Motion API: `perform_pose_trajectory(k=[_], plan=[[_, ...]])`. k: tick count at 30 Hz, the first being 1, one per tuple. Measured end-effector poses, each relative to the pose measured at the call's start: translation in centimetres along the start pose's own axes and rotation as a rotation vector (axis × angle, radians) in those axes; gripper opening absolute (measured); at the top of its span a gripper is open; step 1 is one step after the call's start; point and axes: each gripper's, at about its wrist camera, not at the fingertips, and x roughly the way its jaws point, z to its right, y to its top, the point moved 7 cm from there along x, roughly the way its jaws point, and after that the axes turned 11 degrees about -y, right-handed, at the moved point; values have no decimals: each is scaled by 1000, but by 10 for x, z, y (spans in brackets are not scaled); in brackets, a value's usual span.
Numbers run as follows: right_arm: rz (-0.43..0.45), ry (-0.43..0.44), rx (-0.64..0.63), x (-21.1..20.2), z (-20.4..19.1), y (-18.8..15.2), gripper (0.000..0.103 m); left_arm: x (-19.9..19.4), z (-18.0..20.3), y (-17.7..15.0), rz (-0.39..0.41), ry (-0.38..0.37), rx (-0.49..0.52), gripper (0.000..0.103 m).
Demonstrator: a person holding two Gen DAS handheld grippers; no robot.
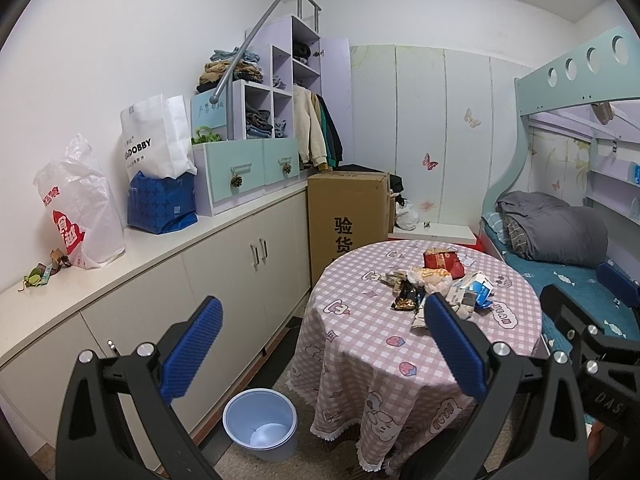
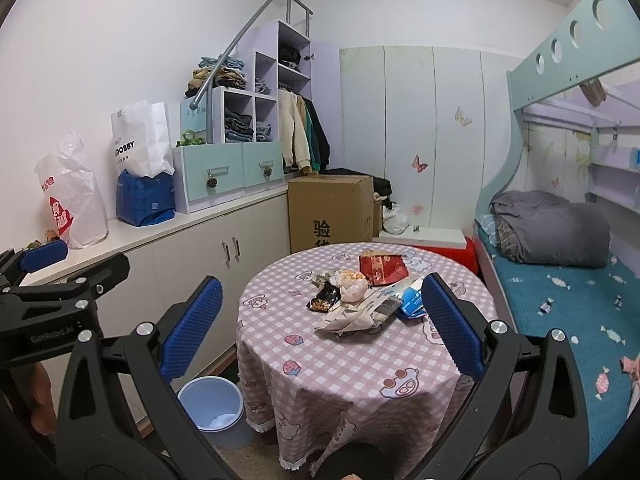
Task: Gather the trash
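Both the left gripper (image 1: 322, 344) and right gripper (image 2: 320, 326) are held wide apart, nothing gripped; trash pile (image 2: 360, 296) is seen mid-worktop (image 2: 340, 364), bin (image 2: 210, 402) at lower left by its edge.

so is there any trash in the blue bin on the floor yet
No, the blue bin beside the round table shows only its bare inside, and the wrappers lie piled on the tabletop.

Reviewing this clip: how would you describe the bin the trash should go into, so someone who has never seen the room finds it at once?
Start at the round table with the pink checked cloth. On the floor at its left, beside the white cabinets, stands a pale blue plastic bin. It is the only open round container at floor level.
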Motion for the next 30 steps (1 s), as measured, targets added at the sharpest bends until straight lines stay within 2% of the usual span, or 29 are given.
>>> perform_pose_trajectory(k=[6, 15, 18, 22, 30], plan=[[-47, 3, 68, 20, 18, -5, 98, 19, -5, -6, -40, 17, -6, 99], [-156, -18, 128, 75, 43, -33, 98, 83, 6, -24, -139, -10, -2, 99], [-197, -45, 145, 99, 55, -43, 98, 118, 20, -31, -199, -75, 5, 99], [-241, -101, 185, 135, 80, -54, 98, 157, 37, -34, -249, -116, 4, 99], [-319, -207, 258, 207, 135, -70, 98, 250, 101, -31, -337, -228, 68, 99]])
